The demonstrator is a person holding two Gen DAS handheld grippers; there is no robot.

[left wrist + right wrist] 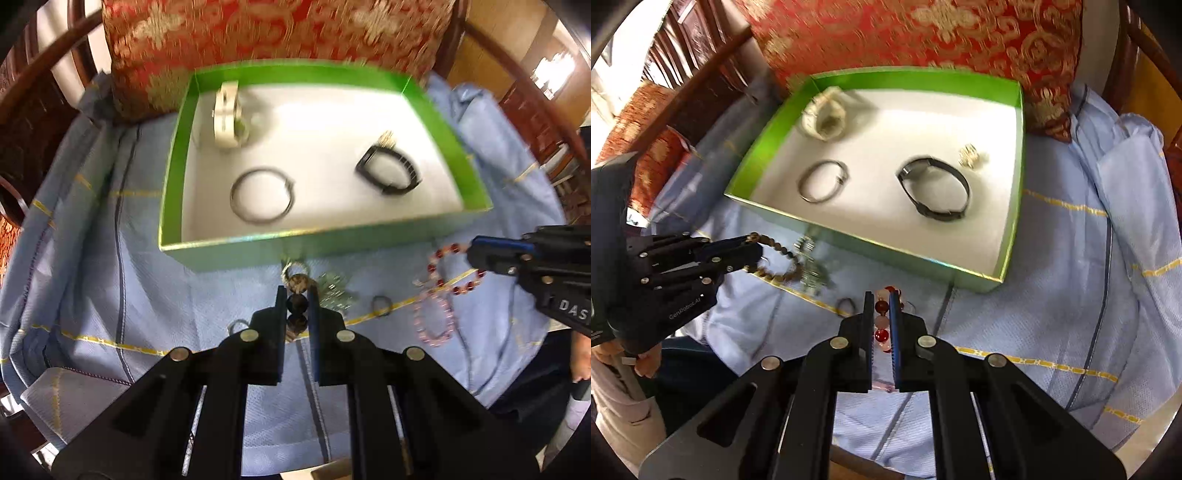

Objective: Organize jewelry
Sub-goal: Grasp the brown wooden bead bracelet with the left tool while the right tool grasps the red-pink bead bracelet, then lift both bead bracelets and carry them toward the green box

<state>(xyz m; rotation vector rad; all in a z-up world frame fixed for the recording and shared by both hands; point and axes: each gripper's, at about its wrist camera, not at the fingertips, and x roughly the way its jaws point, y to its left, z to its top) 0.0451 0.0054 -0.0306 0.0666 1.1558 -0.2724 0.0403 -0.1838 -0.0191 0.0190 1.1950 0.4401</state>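
A green box (236,251) (849,242) with a white floor holds a white bangle (226,115) (824,117), a thin metal bangle (261,195) (823,181), a black watch (389,169) (936,190) and a small gold piece (968,156). My left gripper (297,295) (755,254) is shut on a brown bead bracelet (297,303) (779,258) just in front of the box. My right gripper (878,299) (471,254) is shut on a red and pink bead bracelet (881,317) (443,254), held above the blue cloth.
On the blue cloth (147,295) in front of the box lie a silver chain piece (334,291) (810,273), a small dark ring (381,305) (846,304) and a pink bead bracelet (434,317). A red patterned cushion (258,33) stands behind the box, inside a wooden chair frame.
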